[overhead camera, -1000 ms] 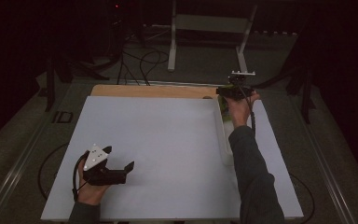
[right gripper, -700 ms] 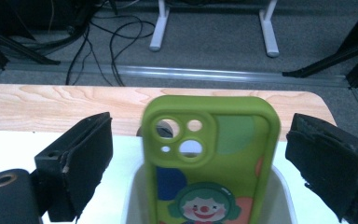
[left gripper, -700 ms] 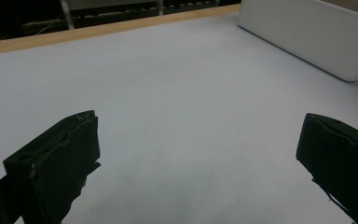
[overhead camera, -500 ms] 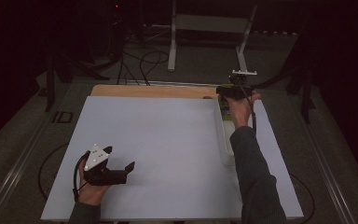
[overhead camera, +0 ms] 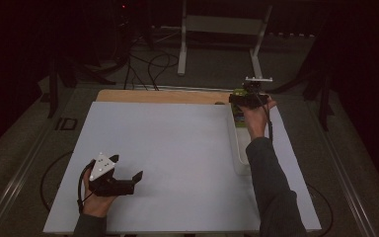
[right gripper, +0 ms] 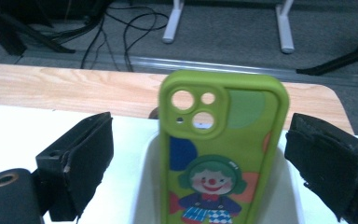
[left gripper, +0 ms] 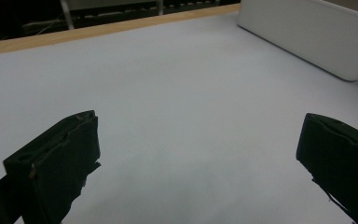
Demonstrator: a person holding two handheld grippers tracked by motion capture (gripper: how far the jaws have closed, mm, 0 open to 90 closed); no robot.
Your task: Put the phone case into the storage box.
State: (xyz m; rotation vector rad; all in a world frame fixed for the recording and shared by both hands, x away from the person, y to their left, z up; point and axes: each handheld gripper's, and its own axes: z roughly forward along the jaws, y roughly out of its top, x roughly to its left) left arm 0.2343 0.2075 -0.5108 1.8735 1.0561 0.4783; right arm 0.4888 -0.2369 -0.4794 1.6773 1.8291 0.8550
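A green phone case (right gripper: 223, 154) with a clown picture and camera cut-outs lies in the far end of a long white tray (right gripper: 144, 196). My right gripper (right gripper: 198, 163) is open, one jaw on each side of the case with a gap on both sides. From above, that gripper (overhead camera: 242, 101) hovers over the tray's far end, where a bit of the green case (overhead camera: 238, 120) shows under the hand. My left gripper (overhead camera: 134, 181) is open near the front left of the white table top, with nothing between its jaws (left gripper: 200, 154).
The white tray (overhead camera: 240, 158) runs along the right side of the table; its rounded corner (left gripper: 307, 32) lies ahead of the left gripper. A wooden strip (overhead camera: 163, 96) borders the far edge. Cables and stand legs (overhead camera: 182, 44) are on the floor beyond.
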